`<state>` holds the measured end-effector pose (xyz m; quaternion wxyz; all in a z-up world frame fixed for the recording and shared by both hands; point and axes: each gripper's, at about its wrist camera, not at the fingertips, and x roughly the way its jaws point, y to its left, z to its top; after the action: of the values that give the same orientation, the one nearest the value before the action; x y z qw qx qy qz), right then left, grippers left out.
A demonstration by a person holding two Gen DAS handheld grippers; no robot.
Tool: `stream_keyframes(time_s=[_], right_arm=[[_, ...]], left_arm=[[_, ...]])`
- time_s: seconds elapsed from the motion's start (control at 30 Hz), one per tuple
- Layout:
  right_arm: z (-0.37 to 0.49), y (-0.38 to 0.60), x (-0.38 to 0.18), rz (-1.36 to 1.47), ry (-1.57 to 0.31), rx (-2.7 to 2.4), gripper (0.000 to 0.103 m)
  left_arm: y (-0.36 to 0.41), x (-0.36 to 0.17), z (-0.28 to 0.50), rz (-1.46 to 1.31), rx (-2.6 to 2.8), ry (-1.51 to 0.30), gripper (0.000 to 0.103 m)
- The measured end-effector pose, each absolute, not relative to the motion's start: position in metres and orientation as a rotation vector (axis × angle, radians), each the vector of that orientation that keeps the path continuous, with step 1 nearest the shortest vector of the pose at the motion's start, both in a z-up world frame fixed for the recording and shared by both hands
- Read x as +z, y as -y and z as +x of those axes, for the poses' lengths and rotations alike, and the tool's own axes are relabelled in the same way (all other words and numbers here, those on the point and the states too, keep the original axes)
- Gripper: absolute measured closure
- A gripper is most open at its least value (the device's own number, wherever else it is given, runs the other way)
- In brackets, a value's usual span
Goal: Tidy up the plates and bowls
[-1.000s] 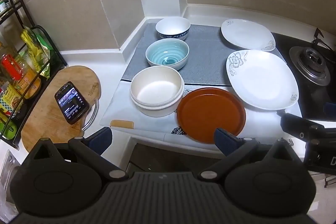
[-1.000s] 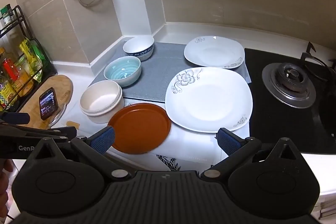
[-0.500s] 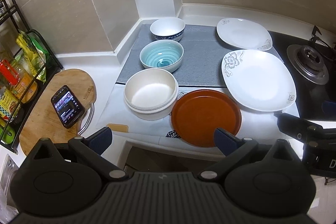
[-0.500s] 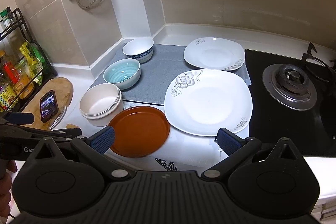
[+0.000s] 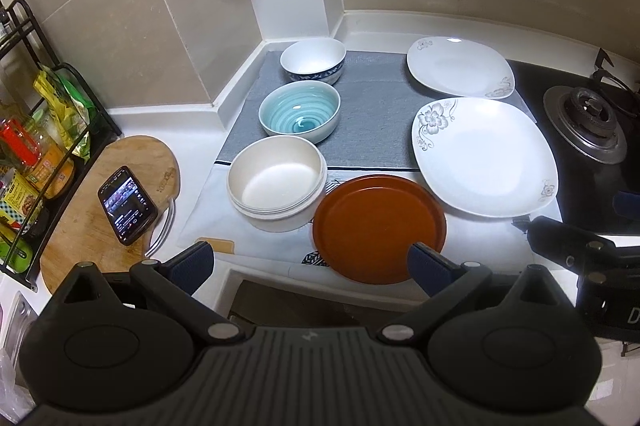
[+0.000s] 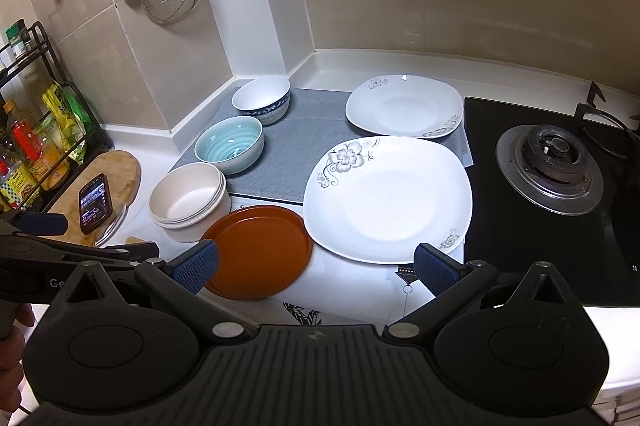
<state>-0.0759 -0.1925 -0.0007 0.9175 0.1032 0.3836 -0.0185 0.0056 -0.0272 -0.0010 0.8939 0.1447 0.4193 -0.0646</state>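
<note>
From the left wrist view I see my left tool [image 5: 310, 262] spread wide, its blue-padded tips holding nothing and touching nothing, hanging over the near edge of the white surface [image 5: 192, 146]. Ahead, three round bowls line up going away from me: a matte cream bowl [image 5: 277, 183], which looks like a nested stack, a glossy teal bowl [image 5: 299, 116] with ringed swirls inside, and a white bowl [image 5: 313, 60] with a blue patterned band. The far two sit on a grey mat [image 5: 376, 106]. A flat round brown plate [image 5: 378, 228] lies just beside the cream bowl, near my right fingertip. In the right wrist view my right tool [image 6: 316, 264] is equally wide open and empty above the surface edge. Beyond it a smooth white squarish plate [image 6: 388, 198] with grey flower prints lies beside the brown plate, and a smaller matching plate [image 6: 404, 106] lies behind it, next to the black stove [image 6: 552, 162].
</note>
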Motion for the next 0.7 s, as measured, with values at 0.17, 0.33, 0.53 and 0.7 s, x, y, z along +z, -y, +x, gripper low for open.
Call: stream_keyframes(time_s=[0.17, 0.33, 0.53, 0.7], right_arm=[[-0.078, 0.201, -0.001, 0.210, -0.797, -0.026, 0.000], [-0.082, 0.207, 0.000, 0.224, -0.782, 0.005, 0.000], [-0.096, 0.222, 0.023, 0.263, -0.565, 0.040, 0.000], [-0.078, 0.227, 0.006, 0.332, -0.638, 0.172, 0.000]], left_arm=[[0.034, -0.001, 0.000, 0.293, -0.127, -0.871, 0.000], [0.039, -0.001, -0.008, 0.286, -0.117, -0.874, 0.000], [0.037, 0.000, -0.010, 0.249, -0.102, -0.902, 0.000], [0.022, -0.006, -0.008, 0.255, -0.094, -0.889, 0.000]])
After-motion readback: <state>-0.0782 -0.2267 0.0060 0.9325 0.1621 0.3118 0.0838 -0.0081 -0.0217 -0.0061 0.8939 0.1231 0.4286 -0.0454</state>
